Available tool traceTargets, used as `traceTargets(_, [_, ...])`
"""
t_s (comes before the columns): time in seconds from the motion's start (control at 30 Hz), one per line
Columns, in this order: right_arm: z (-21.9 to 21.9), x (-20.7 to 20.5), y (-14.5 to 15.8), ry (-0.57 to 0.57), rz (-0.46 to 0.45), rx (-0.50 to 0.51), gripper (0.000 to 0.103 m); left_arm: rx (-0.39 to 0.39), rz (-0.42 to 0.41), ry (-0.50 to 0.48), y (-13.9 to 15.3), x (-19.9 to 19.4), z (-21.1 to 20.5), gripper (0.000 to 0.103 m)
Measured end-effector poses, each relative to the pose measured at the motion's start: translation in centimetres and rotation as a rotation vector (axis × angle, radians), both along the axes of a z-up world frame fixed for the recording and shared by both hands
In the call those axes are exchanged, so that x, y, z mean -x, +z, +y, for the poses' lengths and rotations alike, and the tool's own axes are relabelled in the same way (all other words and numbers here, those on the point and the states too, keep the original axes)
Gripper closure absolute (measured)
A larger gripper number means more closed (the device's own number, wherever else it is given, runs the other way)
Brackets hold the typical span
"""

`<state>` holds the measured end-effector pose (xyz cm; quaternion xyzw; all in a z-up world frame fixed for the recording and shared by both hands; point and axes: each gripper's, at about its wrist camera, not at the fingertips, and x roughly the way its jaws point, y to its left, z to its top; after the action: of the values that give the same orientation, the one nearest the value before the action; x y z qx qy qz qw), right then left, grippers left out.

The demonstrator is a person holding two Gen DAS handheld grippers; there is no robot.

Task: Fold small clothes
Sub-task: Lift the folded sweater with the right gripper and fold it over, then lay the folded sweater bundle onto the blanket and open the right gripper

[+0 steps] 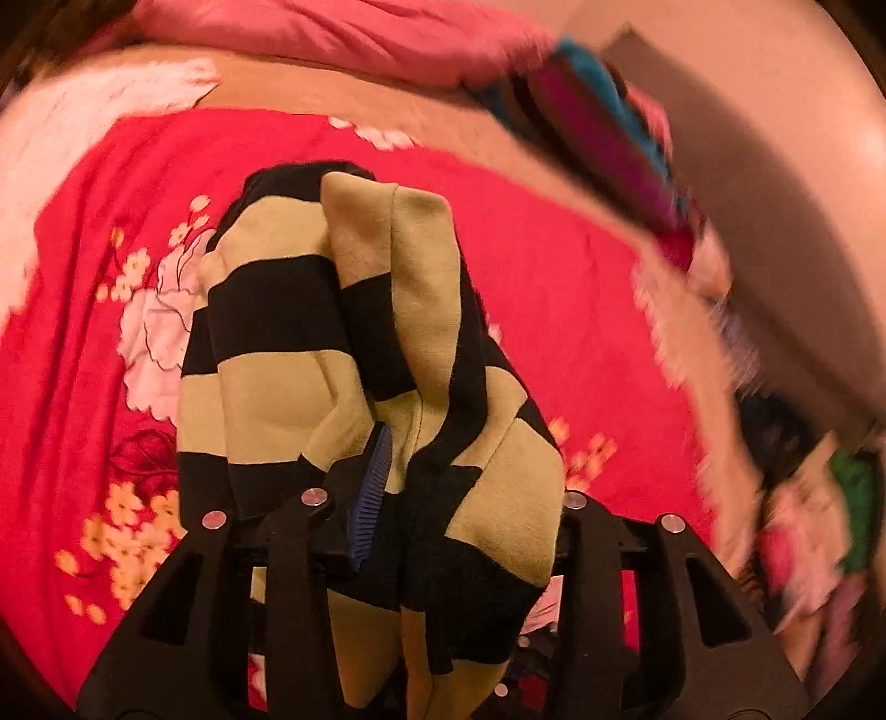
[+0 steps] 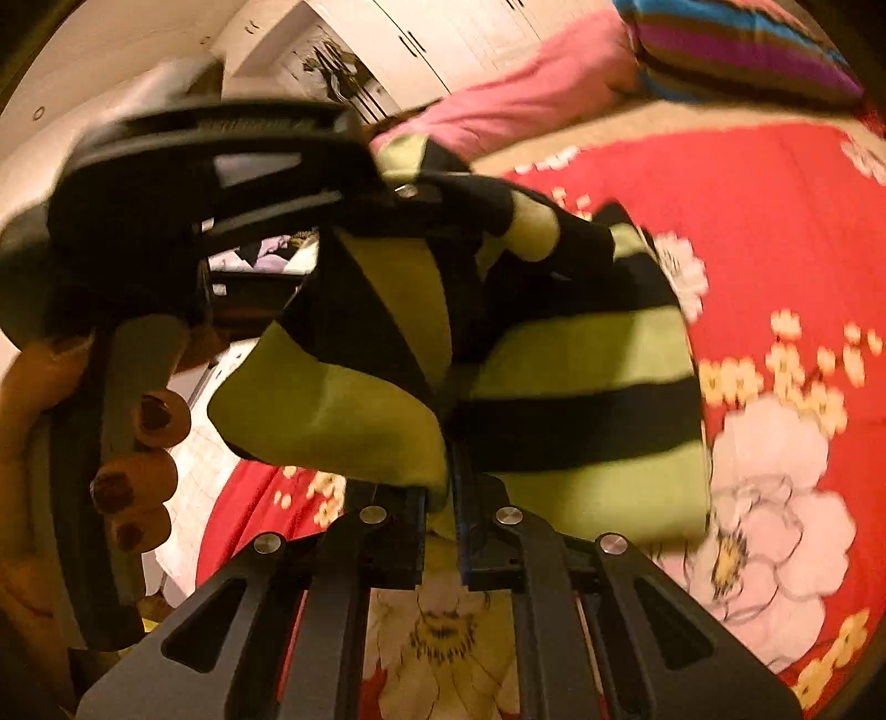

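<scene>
While both grippers clamp the striped garment (image 1: 354, 332) above the red floral bedspread (image 1: 554, 277), the left gripper (image 1: 387, 487) and right gripper (image 2: 443, 487) hold it bunched, lifted.

You have a small knit garment (image 1: 354, 343) banded in broad black and yellow-green stripes. Beneath it, the bed cover (image 1: 554, 288) is bright red, printed with big white blossoms and small yellow-orange flowers. Beyond that cover lies a plain pink quilt (image 1: 332, 39), and beside the quilt a cushion (image 2: 742, 50) striped magenta, turquoise and dark brown. Your black gripper frame (image 1: 387, 559) carries ridged blue pads (image 1: 368, 493).
</scene>
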<state>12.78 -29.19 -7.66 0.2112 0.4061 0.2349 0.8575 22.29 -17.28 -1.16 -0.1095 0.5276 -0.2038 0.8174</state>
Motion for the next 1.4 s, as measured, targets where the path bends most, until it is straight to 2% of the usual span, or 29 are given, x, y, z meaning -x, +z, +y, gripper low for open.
traceTargets(0.03, [0.2,-0.2,-0.1,0.001,0.009,0.002,0.096,-0.020,-0.006,-0.015,-0.2,0.1,-0.5,0.057])
traceTargets(0.07, [0.5,-0.2,-0.4,0.001,0.025,0.010,0.096,-0.010,-0.001,-0.029,-0.5,0.5,-0.6,0.032])
traceTargets(0.1, [0.5,-0.2,-0.5,-0.002,0.036,0.007,0.096,0.006,0.008,-0.032,-0.6,0.5,-0.9,0.017])
traceTargets(0.2, [0.3,0.1,-0.6,-0.006,0.051,-0.013,0.095,0.002,0.000,-0.032,-0.1,0.8,-1.2,0.016])
traceTargets(0.3, [-0.8,1.0,-0.6,-0.005,0.053,-0.005,0.093,0.132,-0.023,-0.004,1.2,1.6,0.0,0.016])
traceTargets(0.4, [-2.0,2.1,-0.6,-0.014,0.065,0.002,0.088,0.227,-0.069,0.061,2.8,2.1,2.3,0.012])
traceTargets(0.53, [-3.9,3.6,-0.4,-0.061,0.080,0.011,0.079,0.263,-0.105,0.183,3.4,3.6,6.8,0.011])
traceTargets(0.57, [-4.5,3.6,-0.3,-0.078,0.082,0.009,0.073,0.262,-0.110,0.221,3.3,4.0,8.1,0.010])
traceTargets(0.63, [-6.3,3.7,-0.3,-0.111,0.081,0.000,0.065,0.252,-0.119,0.290,3.0,4.6,10.4,0.010])
traceTargets(0.7, [-7.4,3.7,0.1,-0.147,0.072,-0.007,0.062,0.226,-0.137,0.345,2.9,5.0,12.0,0.010])
traceTargets(0.83, [-8.9,2.7,0.7,-0.178,0.077,-0.037,0.045,0.080,-0.175,0.431,2.2,5.8,14.5,0.010])
traceTargets(0.9, [-9.5,1.8,1.5,-0.183,0.075,-0.071,0.036,0.000,-0.187,0.448,1.9,5.8,14.8,0.010])
traceTargets(1.0, [-9.7,-0.4,2.4,-0.175,0.085,-0.099,0.024,-0.075,-0.196,0.461,1.3,6.3,15.1,0.010])
traceTargets(1.13, [-9.5,-3.8,2.4,-0.142,0.186,-0.194,0.015,-0.109,-0.200,0.434,-0.3,6.3,14.2,0.009])
traceTargets(1.2, [-9.4,-6.1,1.9,-0.148,0.249,-0.265,0.014,-0.104,-0.209,0.404,-0.7,6.6,13.1,0.009])
traceTargets(1.27, [-8.8,-8.2,1.4,-0.131,0.301,-0.289,0.009,-0.110,-0.242,0.355,-1.4,7.2,11.5,0.010])
traceTargets(1.33, [-8.3,-9.9,0.9,-0.128,0.366,-0.301,0.009,-0.135,-0.283,0.281,-2.1,8.0,9.7,0.009])
traceTargets(1.4, [-7.7,-11.5,0.2,-0.119,0.418,-0.381,0.009,-0.173,-0.311,0.231,-2.7,8.5,8.3,0.009])
